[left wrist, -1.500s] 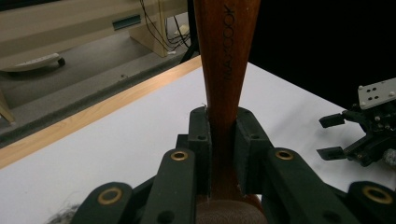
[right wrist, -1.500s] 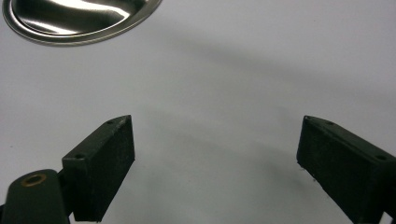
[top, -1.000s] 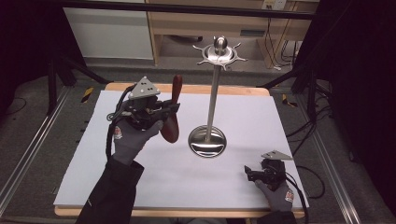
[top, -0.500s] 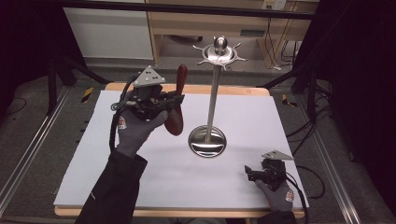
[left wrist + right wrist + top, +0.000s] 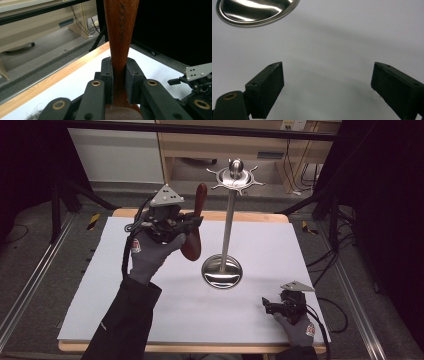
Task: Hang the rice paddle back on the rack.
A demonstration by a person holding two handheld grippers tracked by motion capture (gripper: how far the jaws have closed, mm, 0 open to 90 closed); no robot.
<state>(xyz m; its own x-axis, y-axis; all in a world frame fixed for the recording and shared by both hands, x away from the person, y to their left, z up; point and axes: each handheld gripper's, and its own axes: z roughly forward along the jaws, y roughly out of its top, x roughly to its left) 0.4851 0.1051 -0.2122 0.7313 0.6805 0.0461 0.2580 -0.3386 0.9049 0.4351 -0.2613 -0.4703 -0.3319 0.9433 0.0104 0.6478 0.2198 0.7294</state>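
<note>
A dark wooden spoon is held upright in the air, bowl down and handle up, with my left gripper shut on its neck. In the left gripper view the handle, stamped MAXCOOK, rises between the two pads. A steel utensil stand with a round base and a hooked crown is just right of the spoon. My right gripper rests low near the table's front right, open, with nothing between its jaws; its view shows the base's rim ahead.
A white sheet covers the wooden table. Beyond the far edge stand a shelf unit and black tripod legs. My right gripper appears far off in the left gripper view.
My left gripper has lifted the spoon higher and carried it away from me, slightly right toward the stand's crown. The right gripper has stayed put.
</note>
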